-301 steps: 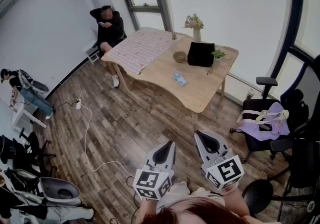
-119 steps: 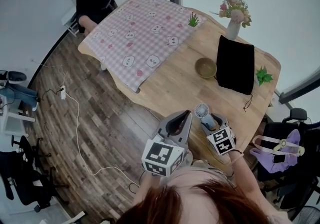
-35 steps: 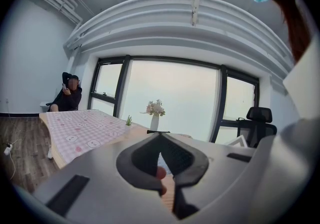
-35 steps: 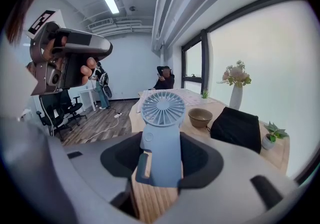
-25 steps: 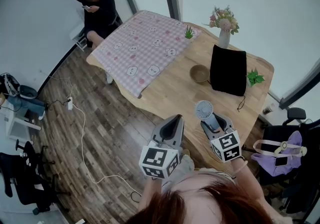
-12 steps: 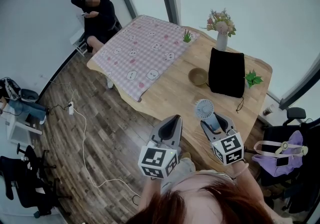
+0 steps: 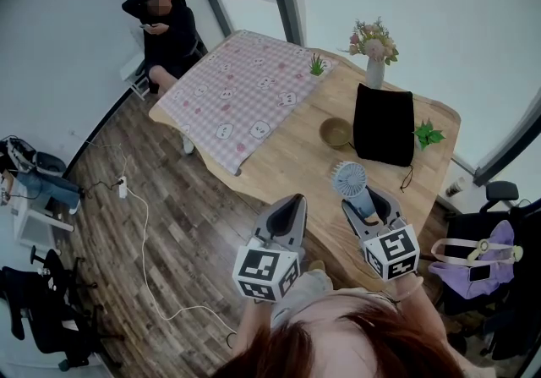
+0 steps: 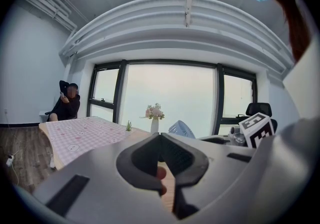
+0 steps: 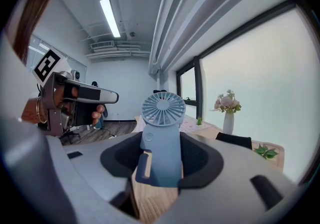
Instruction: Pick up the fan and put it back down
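Blue fan (image 7: 348,178), clamped in my right tongs (image 7: 368,200), has risen, seemingly clear of the desk (image 7: 292,152); left tongs (image 7: 292,203) together, empty.

**Wooden table, half under a cloth**

A wooden table (image 7: 292,152) stands on plank floor (image 7: 182,220). A pink checked cloth (image 7: 245,93) covers its far-left part. On the bare wood sit a bowl (image 7: 336,132), a black bag (image 7: 385,124) just to its right, a vase of flowers (image 7: 374,63) at the far edge, and two small green plants (image 7: 317,65) (image 7: 428,134).
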The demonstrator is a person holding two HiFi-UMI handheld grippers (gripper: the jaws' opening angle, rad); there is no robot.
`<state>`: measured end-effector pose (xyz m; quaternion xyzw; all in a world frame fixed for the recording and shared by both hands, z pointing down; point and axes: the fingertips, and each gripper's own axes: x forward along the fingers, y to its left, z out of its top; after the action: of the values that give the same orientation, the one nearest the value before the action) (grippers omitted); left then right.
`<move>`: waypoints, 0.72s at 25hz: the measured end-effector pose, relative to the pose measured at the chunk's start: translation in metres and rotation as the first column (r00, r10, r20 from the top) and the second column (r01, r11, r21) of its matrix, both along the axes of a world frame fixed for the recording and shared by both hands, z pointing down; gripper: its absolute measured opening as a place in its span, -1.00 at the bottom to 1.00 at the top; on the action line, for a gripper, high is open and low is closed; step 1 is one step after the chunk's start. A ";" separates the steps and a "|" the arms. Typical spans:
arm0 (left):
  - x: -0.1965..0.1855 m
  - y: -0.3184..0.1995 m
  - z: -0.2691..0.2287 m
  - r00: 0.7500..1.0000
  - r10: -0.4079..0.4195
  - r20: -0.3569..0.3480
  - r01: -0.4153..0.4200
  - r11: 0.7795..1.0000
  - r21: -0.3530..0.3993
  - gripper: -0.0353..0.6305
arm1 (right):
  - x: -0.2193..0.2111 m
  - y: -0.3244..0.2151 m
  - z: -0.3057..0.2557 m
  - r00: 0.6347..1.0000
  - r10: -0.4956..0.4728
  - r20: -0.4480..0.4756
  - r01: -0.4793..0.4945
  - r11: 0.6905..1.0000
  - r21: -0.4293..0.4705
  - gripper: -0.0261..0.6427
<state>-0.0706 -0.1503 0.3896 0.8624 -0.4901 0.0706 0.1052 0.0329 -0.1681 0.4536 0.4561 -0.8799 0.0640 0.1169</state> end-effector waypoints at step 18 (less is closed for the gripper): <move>0.002 -0.005 -0.003 1.000 0.015 -0.004 -0.015 1.000 0.005 -0.85 | 0.002 0.002 -0.034 0.998 -0.003 0.055 -0.002 0.996 0.092 -0.28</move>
<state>-0.0690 -0.1557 0.3864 0.8666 -0.4834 0.0683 0.1034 0.0345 -0.1658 0.4193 0.4589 -0.8849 0.0361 0.0715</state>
